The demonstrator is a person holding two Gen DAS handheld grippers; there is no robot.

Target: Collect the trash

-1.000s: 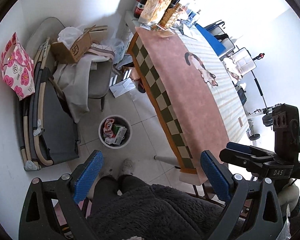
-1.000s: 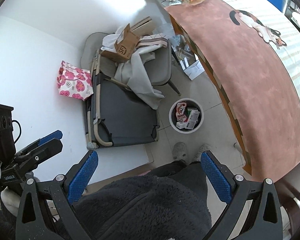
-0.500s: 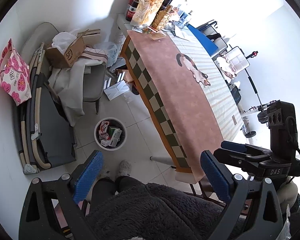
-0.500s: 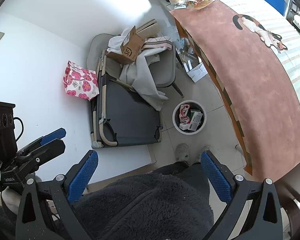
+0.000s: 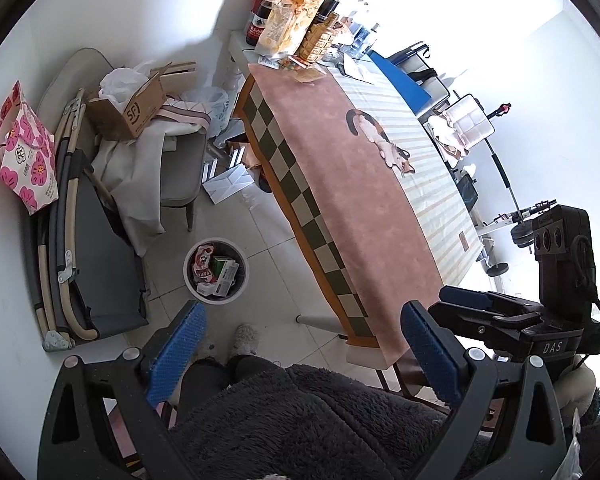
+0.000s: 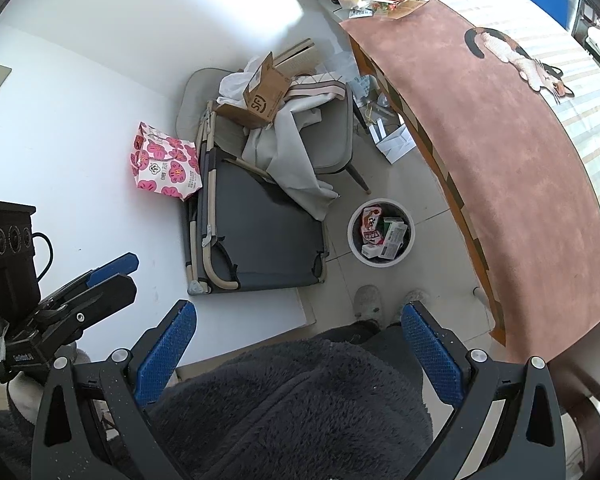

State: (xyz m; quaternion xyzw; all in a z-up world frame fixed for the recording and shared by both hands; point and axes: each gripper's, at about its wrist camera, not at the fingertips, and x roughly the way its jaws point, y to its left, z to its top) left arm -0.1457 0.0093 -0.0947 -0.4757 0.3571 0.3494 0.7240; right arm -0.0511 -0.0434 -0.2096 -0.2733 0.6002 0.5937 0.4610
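Standing upright, mouth up, trash bin sits well ahead of left gripper and right gripper; both jaws apart, empty.

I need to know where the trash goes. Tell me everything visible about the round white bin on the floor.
The round white waste bin stands upright and lidless on the pale floor tiles, between the folded grey cot and the table. A dark liner shows inside. It holds a red-and-white packet and small cartons. Neither gripper touches it.
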